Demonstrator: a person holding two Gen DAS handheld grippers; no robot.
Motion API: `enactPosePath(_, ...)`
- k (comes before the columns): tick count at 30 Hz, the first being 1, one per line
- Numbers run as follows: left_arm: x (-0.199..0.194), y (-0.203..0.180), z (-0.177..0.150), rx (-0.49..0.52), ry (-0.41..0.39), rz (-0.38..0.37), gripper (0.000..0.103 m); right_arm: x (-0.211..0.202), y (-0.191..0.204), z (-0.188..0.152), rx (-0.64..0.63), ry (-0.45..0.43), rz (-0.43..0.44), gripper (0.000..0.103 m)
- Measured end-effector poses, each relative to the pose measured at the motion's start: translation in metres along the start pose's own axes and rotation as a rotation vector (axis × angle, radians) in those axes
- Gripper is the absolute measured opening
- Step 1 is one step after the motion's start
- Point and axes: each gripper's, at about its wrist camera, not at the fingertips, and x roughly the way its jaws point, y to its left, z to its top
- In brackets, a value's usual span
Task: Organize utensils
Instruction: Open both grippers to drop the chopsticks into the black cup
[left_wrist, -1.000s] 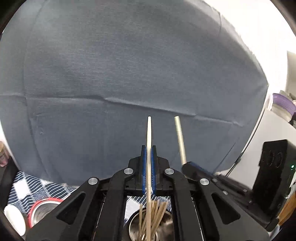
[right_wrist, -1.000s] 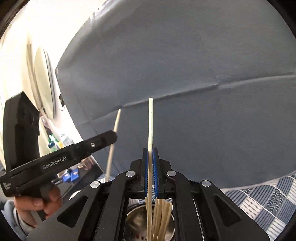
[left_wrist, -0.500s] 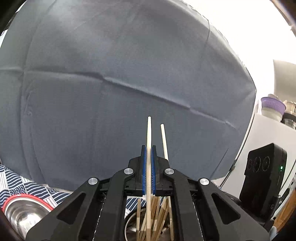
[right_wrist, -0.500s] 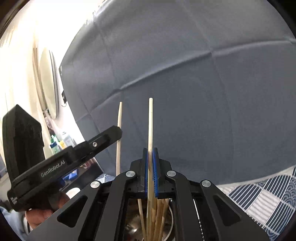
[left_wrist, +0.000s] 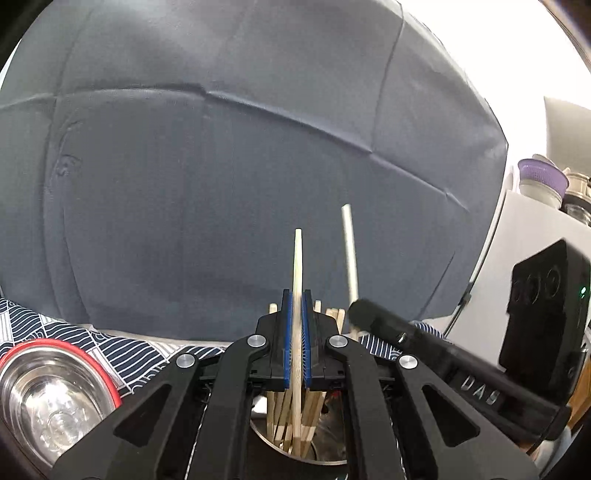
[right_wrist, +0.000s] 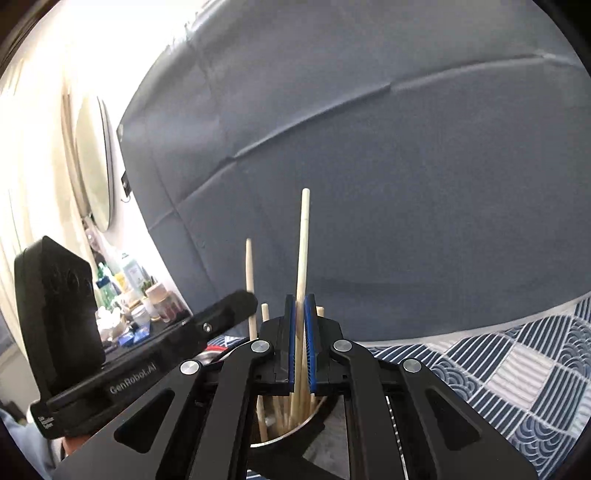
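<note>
Since a second ago both claws have sunk, so the chopsticks they carry now reach down among the bundle in the metal cup (left_wrist: 295, 452). Left of the left gripper (left_wrist: 297, 295) sits a red-rimmed steel bowl (left_wrist: 51, 391) on the patterned cloth (left_wrist: 122, 343). That claw is clamped on one upright chopstick (left_wrist: 297, 258), the cup directly beneath it. To its right, the right gripper (right_wrist: 300, 299) is likewise pinched tight on a paler chopstick (right_wrist: 303, 240), standing above the same cup, grey backdrop (right_wrist: 406, 184) behind.
</note>
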Motion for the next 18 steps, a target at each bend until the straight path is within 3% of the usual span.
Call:
enactPosePath(10,-0.015,-0.001,-0.010,-0.002,0.002,0.026,0.005,0.004,0.021,0.000,-0.107,-0.048,-0.049,0.005)
enactPosePath(18,-0.026,0.001,-0.013,-0.011,0.014,0.042,0.005,-0.010,0.024,-0.022,-0.134,0.008,-0.092,0.005)
